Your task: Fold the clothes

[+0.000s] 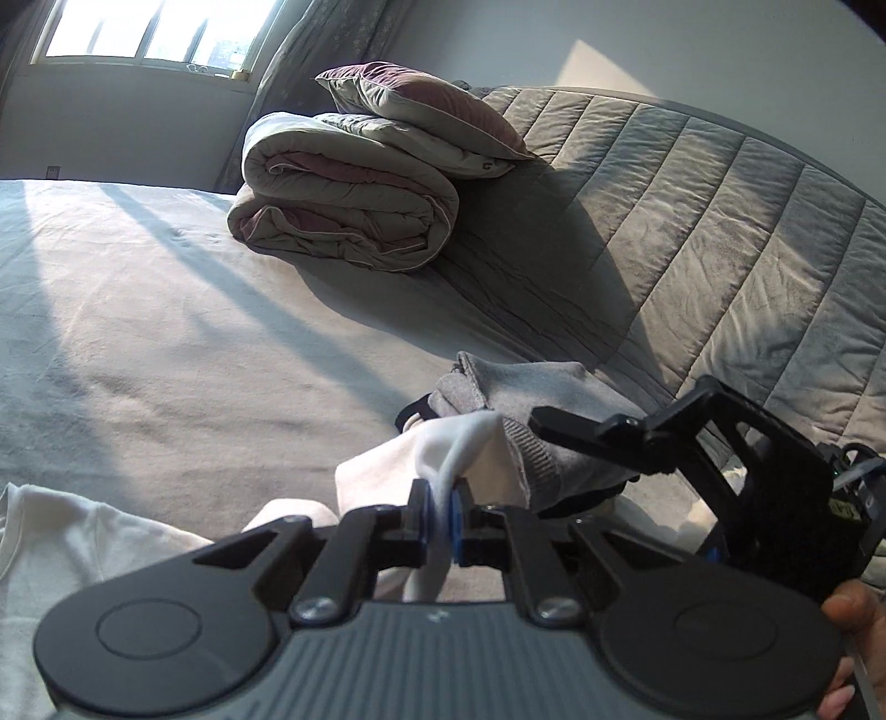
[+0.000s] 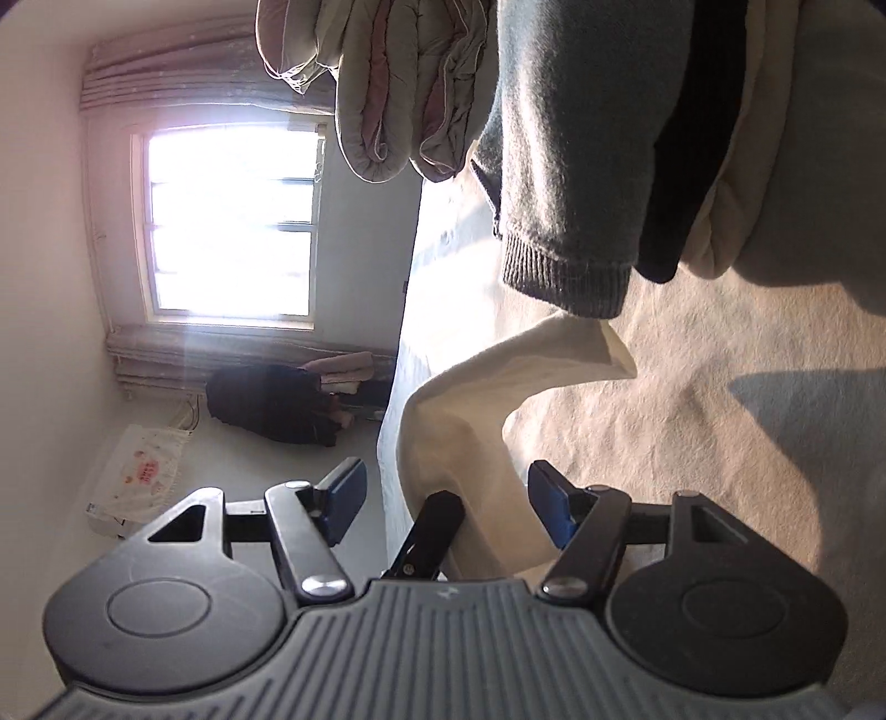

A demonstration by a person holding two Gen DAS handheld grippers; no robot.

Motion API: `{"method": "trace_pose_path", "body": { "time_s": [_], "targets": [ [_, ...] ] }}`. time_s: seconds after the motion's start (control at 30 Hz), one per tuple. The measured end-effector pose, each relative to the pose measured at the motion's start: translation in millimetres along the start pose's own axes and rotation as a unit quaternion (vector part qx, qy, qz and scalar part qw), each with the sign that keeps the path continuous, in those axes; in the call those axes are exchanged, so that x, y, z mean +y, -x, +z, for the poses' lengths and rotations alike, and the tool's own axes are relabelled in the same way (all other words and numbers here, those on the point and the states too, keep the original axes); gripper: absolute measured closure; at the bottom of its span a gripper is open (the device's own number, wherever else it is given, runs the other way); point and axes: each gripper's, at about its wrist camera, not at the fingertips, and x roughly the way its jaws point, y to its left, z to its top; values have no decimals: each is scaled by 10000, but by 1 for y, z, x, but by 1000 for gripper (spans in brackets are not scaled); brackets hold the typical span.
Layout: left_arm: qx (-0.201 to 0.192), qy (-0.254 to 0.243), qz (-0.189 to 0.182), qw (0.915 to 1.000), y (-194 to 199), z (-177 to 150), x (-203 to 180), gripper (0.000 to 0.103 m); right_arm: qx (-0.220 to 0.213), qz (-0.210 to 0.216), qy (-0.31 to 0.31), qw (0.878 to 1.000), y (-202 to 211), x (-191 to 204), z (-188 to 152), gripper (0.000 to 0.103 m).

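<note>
— Nearest the left camera, what were the fingers doing?

— The left gripper (image 1: 440,512) had its blue-padded fingers (image 1: 457,518) pinching a fold of the white garment (image 1: 387,471), which rose in a peak between the pads and draped down behind them. More of the white cloth lay flat on the bed sheet (image 1: 166,332) at the lower left.

— And the right one?

— The right gripper (image 2: 446,498) was rolled on its side, its fingers (image 2: 545,501) spread apart. The white garment (image 2: 476,387) passed between them, but I could not see either pad pressing on it. A hand (image 1: 855,637) showed at the right edge of the left view, beside that gripper.

— Anything just past the white cloth?

— A grey knit sweater (image 1: 531,399) with a ribbed cuff, touching the white garment, with something black tucked under it.

— Farther back?

— A folded duvet (image 1: 343,216) with a pillow (image 1: 421,105) stacked on top, next to the quilted grey headboard (image 1: 720,221). Beyond them, a sunlit window (image 1: 155,33) with curtains (image 1: 332,39).
</note>
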Motion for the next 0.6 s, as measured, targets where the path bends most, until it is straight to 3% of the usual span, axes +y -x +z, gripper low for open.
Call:
{"method": "trace_pose_path", "body": {
  "time_s": [0.2, 0.27, 0.33, 0.37, 0.4, 0.5, 0.57, 0.6],
  "targets": [
    [369, -540, -490, 9967, 17, -21, -10, 96, -402, -108, -405, 9983, 7, -8, -4, 34],
    [498, -674, -576, 9948, 19, -29, -9, 95, -501, -150, -585, 9969, 12, -12, -4, 48],
    [581, -723, -635, 9937, 22, -34, -7, 95, -407, -223, -580, 9972, 15, -11, -3, 79],
    [616, -724, -658, 9933, 22, -36, -5, 95, -368, -270, -537, 9975, 17, -9, -4, 85],
    [645, -718, -655, 9932, 23, -38, -5, 95, -412, -357, -386, 9978, 20, -6, -6, 90],
    [652, -682, -536, 9941, 26, -42, -1, 93, -677, -631, 445, 9947, 34, 10, -16, 91],
    [618, -612, -419, 9953, 30, -42, 3, 91, -892, -814, 1126, 9863, 45, 22, -25, 91],
    [601, -539, -414, 9959, 33, -42, 7, 87, -1002, -964, 1661, 9763, 50, 28, -32, 91]
  ]
}}
